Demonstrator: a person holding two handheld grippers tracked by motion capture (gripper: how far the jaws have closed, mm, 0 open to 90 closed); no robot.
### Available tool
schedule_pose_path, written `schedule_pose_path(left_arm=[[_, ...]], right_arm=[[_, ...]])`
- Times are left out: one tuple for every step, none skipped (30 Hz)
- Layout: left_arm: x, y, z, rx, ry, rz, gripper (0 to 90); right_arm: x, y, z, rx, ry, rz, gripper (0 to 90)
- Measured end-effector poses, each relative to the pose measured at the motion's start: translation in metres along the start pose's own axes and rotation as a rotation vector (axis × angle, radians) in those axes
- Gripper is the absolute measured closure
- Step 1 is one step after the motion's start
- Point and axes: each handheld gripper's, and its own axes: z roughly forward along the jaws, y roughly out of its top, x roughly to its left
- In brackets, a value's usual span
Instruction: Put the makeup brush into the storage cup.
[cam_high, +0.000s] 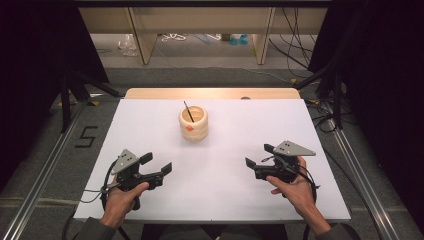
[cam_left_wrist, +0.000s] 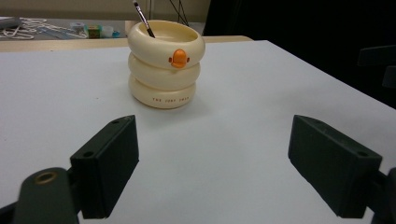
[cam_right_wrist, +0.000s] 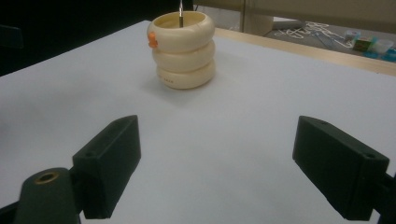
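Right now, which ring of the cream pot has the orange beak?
The top ring of the cream holder; the orange beak sits on it, the two lower rings have none.

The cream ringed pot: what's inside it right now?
One thin dark brush stands inside the cream ringed pot, leaning against the rim with its upper end sticking out. The pot's wall hides the brush's lower end and the bottom, so anything lying low in there can't be seen.

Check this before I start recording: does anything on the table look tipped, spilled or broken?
Nothing stands out. The cream ringed holder stands upright on the white table, with a thin dark brush leaning inside it. Nothing is spilled around it. Both the left hand-held gripper and the right hand-held gripper are open, well short of the holder.
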Motion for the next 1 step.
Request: schedule_pose_path(left_arm=[[0.0001, 0.0001, 0.0000, 0.001, 0.000, 0.000, 15.5]], right_arm=[[-0.0003, -0.0002, 0.0002, 0.004, 0.004, -0.003, 16.1]])
